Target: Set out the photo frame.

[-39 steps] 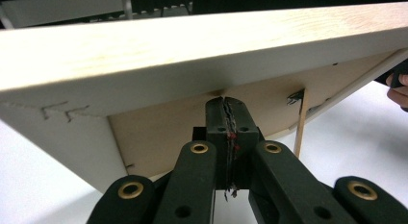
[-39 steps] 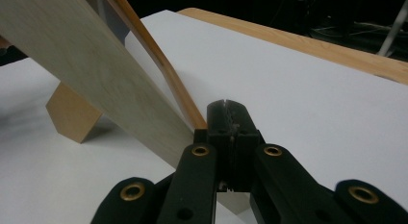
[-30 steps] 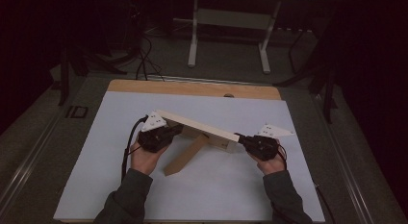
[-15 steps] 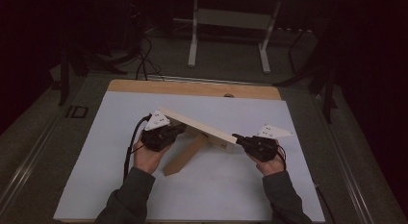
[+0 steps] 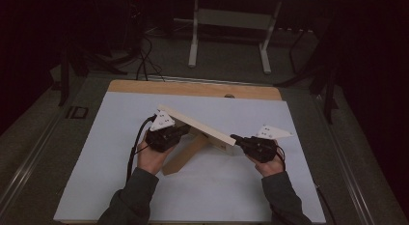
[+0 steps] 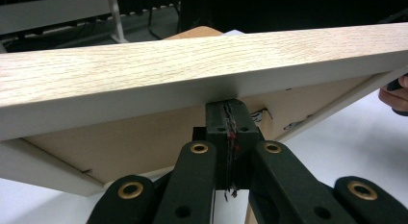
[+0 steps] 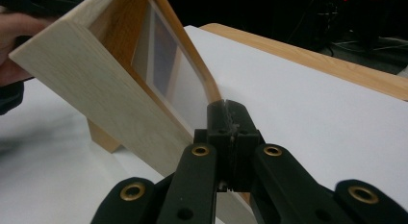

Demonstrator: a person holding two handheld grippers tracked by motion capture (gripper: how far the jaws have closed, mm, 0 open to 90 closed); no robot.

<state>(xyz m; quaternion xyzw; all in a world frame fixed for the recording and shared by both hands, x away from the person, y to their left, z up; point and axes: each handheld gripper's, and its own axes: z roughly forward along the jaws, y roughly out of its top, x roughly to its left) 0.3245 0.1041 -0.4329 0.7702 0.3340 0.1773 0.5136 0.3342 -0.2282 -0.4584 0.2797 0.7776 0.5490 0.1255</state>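
Picture frame [image 5: 197, 124] pale oak grain, orange-brown backing; table sheet [image 5: 120, 138] white; gripper jaws black, brass-coloured rivets.

table [image 5: 144, 87]: wooden | white sheet [image 5: 217, 196] covering | frame stand [image 5: 185, 155] on sheet

Picture frame [image 5: 197, 124] at desk [image 5: 120, 186] centre, tilted, prop leg [image 5: 185, 155] beneath reaching toward near edge. Left gripper [image 5: 181, 132] at frame's left end, right gripper [image 5: 236, 138] at its right end. Stand [image 5: 229, 22] on floor beyond far edge.
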